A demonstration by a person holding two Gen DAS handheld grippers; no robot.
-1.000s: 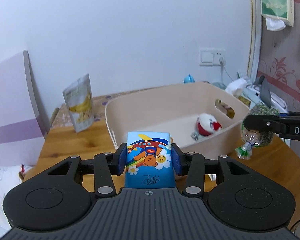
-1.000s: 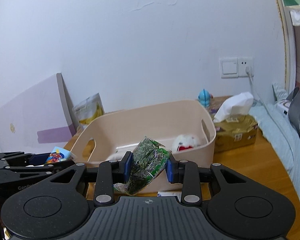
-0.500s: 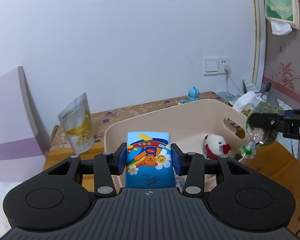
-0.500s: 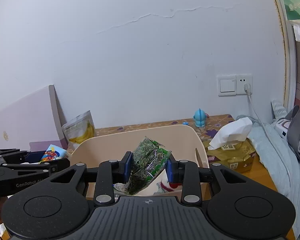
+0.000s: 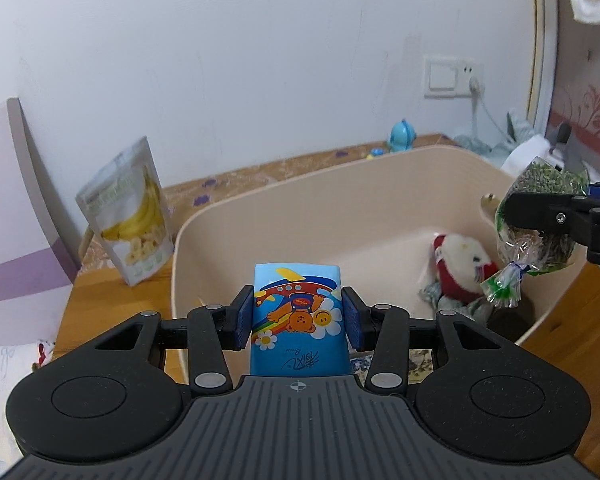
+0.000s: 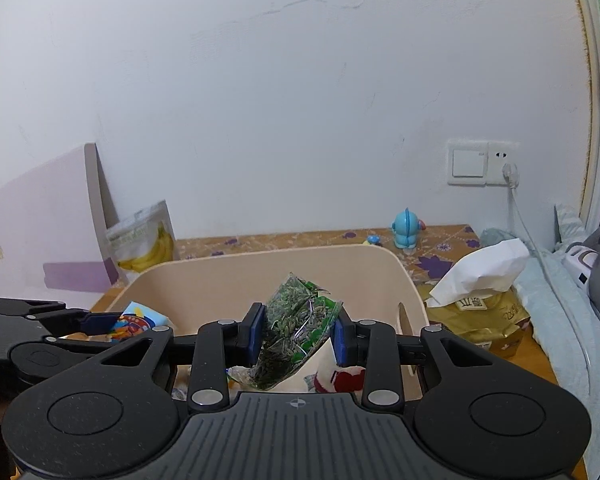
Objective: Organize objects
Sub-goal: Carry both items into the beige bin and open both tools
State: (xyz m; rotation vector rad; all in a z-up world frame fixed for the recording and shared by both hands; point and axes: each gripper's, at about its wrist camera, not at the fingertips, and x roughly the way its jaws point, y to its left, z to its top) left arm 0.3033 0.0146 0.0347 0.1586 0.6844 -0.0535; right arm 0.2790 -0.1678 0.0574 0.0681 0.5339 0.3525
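Note:
My left gripper (image 5: pixel 298 322) is shut on a blue tissue pack (image 5: pixel 298 312) with a cartoon bear, held over the near rim of a beige bin (image 5: pixel 300 204). My right gripper (image 6: pixel 297 330) is shut on a clear bag of green seeds (image 6: pixel 296 324), held above the bin (image 6: pixel 204 284). The seed bag (image 5: pixel 540 220) also shows in the left wrist view over the bin's right side. A red and white plush toy (image 5: pixel 460 264) lies inside the bin. The tissue pack (image 6: pixel 138 322) shows at the left in the right wrist view.
A banana chip pouch (image 5: pixel 126 210) leans by a purple board (image 5: pixel 16 216) left of the bin. A blue figurine (image 6: pixel 406 232) stands by the wall. A tissue box (image 6: pixel 484 300) sits right of the bin on the wooden table (image 5: pixel 112 300).
Both grippers have moved forward and lower over the bin, still holding their items. The bin and plush toy now look nearer.

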